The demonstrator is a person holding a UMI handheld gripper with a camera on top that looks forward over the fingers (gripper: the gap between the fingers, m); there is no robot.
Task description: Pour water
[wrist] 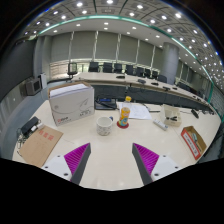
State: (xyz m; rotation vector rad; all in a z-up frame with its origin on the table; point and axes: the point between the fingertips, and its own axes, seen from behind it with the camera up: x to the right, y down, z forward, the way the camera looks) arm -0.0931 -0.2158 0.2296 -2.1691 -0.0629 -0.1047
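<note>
A white cup [105,125] stands on the pale table [110,155], well beyond my fingers. Just right of it stands a small bottle [124,112] with an orange lower half, a yellowish upper part and a cap. My gripper [111,160] is open and empty above the table's near part; its two fingers with magenta pads [76,155] are spread wide, nothing between them. The cup and bottle lie ahead, roughly on the line between the fingers.
A large white box [71,101] stands left of the cup. A brown flat package [40,145] and a dark object [27,127] lie at the left. Papers [139,111], a white object [171,117] and a brown box [194,142] lie at the right. Desks and chairs [115,70] stand behind.
</note>
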